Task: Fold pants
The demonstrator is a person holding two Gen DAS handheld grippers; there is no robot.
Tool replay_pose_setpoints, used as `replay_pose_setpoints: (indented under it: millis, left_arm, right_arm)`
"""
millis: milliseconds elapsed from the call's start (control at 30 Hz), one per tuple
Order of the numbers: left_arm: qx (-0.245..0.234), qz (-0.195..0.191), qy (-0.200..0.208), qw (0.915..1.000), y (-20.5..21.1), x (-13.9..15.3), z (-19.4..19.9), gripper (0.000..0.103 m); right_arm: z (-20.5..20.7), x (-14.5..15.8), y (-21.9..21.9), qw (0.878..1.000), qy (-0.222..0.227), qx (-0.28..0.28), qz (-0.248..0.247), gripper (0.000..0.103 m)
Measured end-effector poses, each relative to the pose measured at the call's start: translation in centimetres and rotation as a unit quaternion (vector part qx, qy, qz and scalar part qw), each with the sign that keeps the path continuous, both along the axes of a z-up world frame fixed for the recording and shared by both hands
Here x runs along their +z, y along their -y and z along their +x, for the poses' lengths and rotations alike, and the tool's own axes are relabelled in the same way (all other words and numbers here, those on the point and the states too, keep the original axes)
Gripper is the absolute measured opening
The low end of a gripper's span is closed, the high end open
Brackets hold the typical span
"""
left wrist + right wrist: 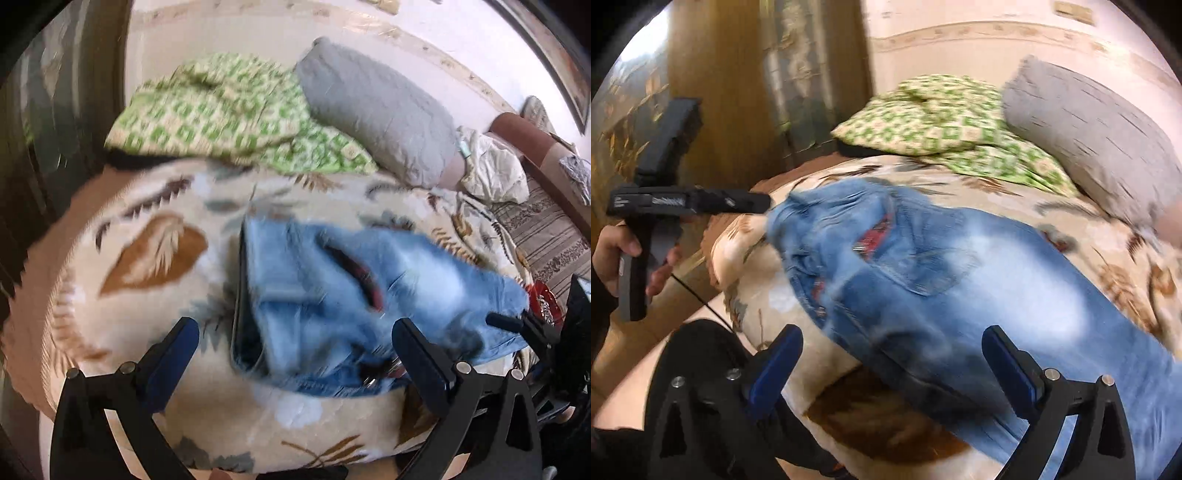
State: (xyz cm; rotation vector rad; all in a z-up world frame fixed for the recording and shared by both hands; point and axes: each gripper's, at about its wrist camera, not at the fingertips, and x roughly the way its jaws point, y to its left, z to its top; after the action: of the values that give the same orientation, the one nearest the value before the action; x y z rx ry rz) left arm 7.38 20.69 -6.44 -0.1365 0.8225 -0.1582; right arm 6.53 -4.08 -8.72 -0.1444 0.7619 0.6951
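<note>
My right tool (890, 354) stands wide open over the light blue jeans (960, 288), its blue pads clear of the denim and nothing pinched between them. The jeans lie spread on the bed's leaf-patterned blanket (1089, 221), waistband toward my left tool (764, 203), which my left hand (617, 254) holds by its black grip at the bed's edge. A green checked pillow (934, 122) and a grey pillow (1097, 136) rest at the far end.

Light blue jeans (960, 280) lie rumpled on the bed's leaf-print blanket (1089, 218), waistband bunched toward the near corner. A back pocket faces up, red lining peeking out.
</note>
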Motion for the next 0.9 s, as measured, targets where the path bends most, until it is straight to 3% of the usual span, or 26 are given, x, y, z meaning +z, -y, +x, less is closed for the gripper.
replay_pose_setpoints:
  millis: [167, 300, 433, 600, 800, 900]
  left_arm:
    - [-0.113, 0.027, 0.026, 0.9929, 5.4, 4.0, 2.7, 0.103]
    - [-0.232, 0.059, 0.036, 0.9702, 13.1, 5.4, 5.6, 0.103]
    - [-0.343, 0.086, 0.037, 0.9345, 21.9, 5.4, 7.8, 0.103]
    - [-0.462, 0.069, 0.008, 0.8839, 31.9, 4.8, 10.2, 0.103]
    - [-0.567, 0.114, -0.022, 0.8157, 40.9, 1.8, 10.7, 0.103]
    - [-0.592, 0.149, -0.056, 0.7903, 43.4, -1.0, 10.8, 0.103]
  right_arm:
    - [-0.8, 1.8, 7.5, 0.991, -0.026, -0.119, 0.063, 0.099]
    - [-2.0, 2.4, 13.7, 0.966, -0.044, -0.232, 0.107, 0.099]
    - [-4.0, 2.0, 19.5, 0.926, -0.064, -0.343, 0.143, 0.099]
    - [-6.3, 1.1, 24.5, 0.874, -0.071, -0.448, 0.175, 0.099]
    - [-6.9, -1.1, 28.0, 0.825, -0.094, -0.518, 0.207, 0.099]
    - [-6.8, -2.6, 29.4, 0.805, -0.108, -0.536, 0.229, 0.099]
